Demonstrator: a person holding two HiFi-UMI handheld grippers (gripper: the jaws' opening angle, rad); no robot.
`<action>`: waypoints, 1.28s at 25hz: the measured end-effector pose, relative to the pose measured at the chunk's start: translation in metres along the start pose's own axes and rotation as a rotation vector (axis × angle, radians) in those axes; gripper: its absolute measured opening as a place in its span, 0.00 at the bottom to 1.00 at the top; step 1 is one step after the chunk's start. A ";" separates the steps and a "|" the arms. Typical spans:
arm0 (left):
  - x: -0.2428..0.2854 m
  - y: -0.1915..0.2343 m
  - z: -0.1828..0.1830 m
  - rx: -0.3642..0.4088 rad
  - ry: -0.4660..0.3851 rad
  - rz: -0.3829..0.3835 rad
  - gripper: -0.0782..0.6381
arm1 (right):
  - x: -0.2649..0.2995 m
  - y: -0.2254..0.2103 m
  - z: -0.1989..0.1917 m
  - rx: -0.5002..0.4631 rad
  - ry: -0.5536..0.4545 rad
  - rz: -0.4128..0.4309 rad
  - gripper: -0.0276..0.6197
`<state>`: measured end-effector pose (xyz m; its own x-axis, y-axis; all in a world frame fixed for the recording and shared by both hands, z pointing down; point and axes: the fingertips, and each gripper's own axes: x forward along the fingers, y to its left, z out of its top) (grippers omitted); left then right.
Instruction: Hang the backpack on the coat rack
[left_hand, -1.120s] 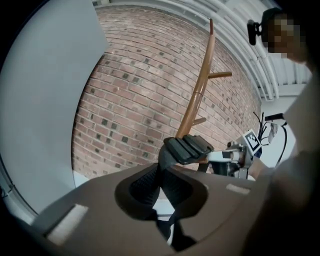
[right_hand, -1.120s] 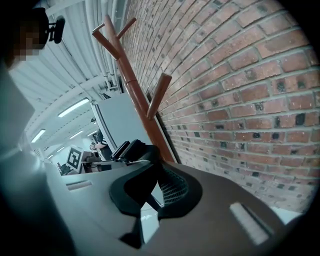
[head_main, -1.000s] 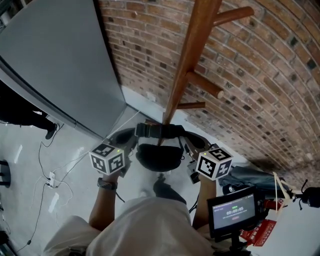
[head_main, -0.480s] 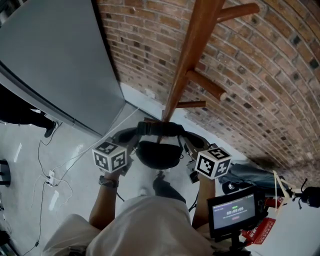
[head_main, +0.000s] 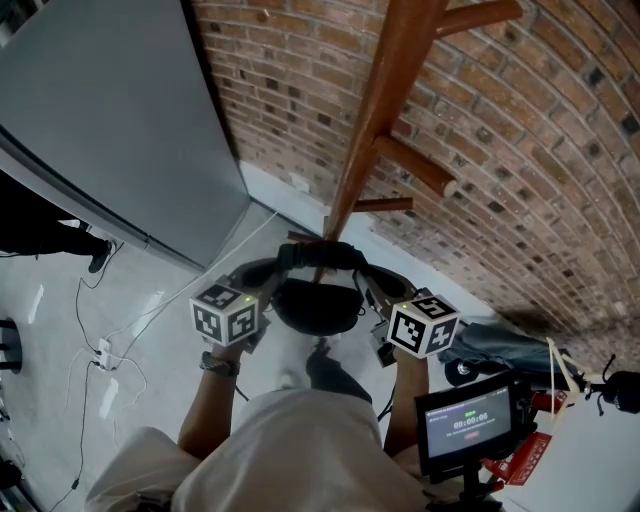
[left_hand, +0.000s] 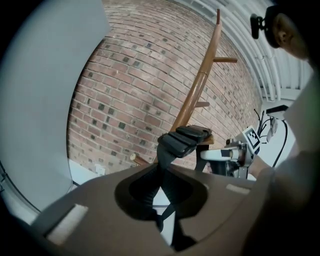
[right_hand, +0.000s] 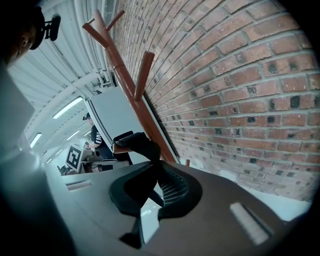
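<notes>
Backpack: a black, soft bag (head_main: 318, 305). It hangs in the air between the two grippers, low down, right in front of the coat rack (head_main: 385, 110).
Left gripper (left_hand: 162, 175): its jaws are squeezed together on the left strap (left_hand: 182, 140), which runs up from the jaws to its thick padded part.
Right gripper (right_hand: 156, 172): its jaws are pinched on the right strap (right_hand: 170, 187), the one with the net lining.
Coat rack: a tall wooden pole next to the brick wall (head_main: 540, 180). Each peg (head_main: 412, 168) sticks out higher than the bag.
Hung up yet: no. I see no strap over a peg. The top of the bag is very near the pole, but I cannot tell if it touches.
How it will feel: I think it is floppy and not very heavy. It sags in the middle and may swing. It will not break if it bumps the wood.
Best place to hold: the straps, as now, or the loop at the top. I think a strap must go up high and slip over a peg. A thin strap could slide in the jaws, so the squeeze should be firm.
</notes>
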<state>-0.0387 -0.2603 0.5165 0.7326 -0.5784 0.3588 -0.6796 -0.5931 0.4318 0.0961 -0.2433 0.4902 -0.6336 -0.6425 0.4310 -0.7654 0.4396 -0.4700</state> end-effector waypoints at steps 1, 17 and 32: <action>0.001 -0.001 -0.002 -0.001 0.004 -0.002 0.12 | 0.001 0.000 -0.001 0.000 0.003 -0.001 0.05; 0.019 -0.007 -0.029 0.010 0.074 -0.041 0.12 | 0.011 -0.006 -0.021 0.011 0.044 -0.005 0.05; 0.029 -0.012 -0.036 0.002 0.097 -0.043 0.12 | 0.023 -0.006 -0.032 0.017 0.082 0.011 0.06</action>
<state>-0.0079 -0.2505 0.5514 0.7609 -0.4955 0.4189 -0.6477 -0.6173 0.4465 0.0821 -0.2402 0.5278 -0.6494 -0.5838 0.4874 -0.7570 0.4349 -0.4876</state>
